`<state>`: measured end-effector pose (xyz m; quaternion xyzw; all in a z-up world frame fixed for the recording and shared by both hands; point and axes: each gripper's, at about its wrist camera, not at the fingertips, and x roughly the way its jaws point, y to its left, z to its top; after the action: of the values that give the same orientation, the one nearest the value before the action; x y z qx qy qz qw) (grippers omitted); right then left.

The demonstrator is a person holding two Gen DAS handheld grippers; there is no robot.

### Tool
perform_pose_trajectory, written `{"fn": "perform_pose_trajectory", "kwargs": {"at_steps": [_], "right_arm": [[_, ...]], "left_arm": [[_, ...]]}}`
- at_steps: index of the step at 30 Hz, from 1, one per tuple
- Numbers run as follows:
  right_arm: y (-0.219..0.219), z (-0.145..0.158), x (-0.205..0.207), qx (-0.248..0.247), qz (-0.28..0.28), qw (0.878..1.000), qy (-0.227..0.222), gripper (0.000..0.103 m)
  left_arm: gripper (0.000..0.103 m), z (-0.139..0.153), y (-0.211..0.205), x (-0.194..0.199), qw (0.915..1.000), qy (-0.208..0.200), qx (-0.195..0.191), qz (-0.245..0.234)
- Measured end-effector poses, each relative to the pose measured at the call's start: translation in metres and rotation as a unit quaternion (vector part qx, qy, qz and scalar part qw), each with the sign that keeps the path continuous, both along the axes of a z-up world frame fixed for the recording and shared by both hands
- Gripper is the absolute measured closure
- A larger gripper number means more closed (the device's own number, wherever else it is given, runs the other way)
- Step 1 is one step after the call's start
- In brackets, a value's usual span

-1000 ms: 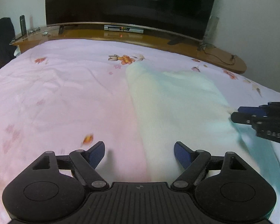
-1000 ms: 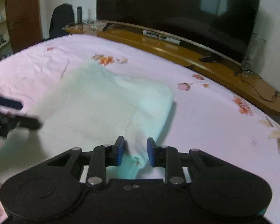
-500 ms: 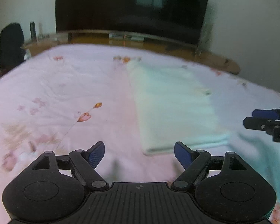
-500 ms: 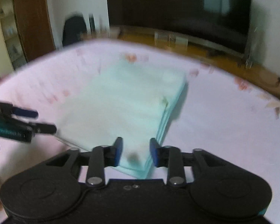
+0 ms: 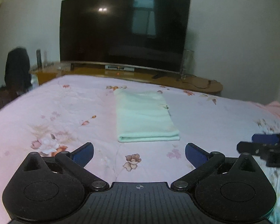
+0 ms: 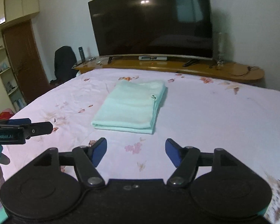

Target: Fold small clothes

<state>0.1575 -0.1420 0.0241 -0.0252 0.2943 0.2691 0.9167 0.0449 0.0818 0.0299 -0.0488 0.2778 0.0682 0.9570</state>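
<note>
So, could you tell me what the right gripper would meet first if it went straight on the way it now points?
Probably the bare floral bedsheet just short of the folded mint cloth; depth is unclear.

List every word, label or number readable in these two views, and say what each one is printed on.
"GenRobot.AI": on the side of the left gripper, seen in the right wrist view.
"DA": cut-off letters on the right gripper, at the edge of the left wrist view; the rest is out of frame.
Box under the TV: any markings are too small to read.
</note>
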Motion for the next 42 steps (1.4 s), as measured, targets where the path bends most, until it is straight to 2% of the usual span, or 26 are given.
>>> {"fn": "perform_pose_trajectory", "kwargs": {"at_steps": [2, 8, 19, 42], "right_arm": [[-0.002, 0.004, -0.011, 0.001, -0.005, 1.000, -0.004, 0.032], [-0.016, 0.020, -0.046, 0.040, -0.027, 0.999, -0.012, 0.030], [-0.013, 0.022, -0.080, 0.032, -0.044, 0.998, -0.031, 0.028], [-0.002, 0.027, -0.080, 0.030, -0.054, 0.997, -0.038, 0.027]], "left_arm": [[0.000, 0.005, -0.005, -0.012, 0.9999, -0.004, 0.013, -0.003], [0.000, 0.015, -0.015, -0.045, 0.9998, -0.014, 0.011, -0.001], [0.000, 0.027, -0.022, -0.085, 0.9994, -0.035, 0.002, -0.009], [0.000, 0.029, -0.027, -0.074, 0.9989, -0.042, -0.004, -0.021]]}}
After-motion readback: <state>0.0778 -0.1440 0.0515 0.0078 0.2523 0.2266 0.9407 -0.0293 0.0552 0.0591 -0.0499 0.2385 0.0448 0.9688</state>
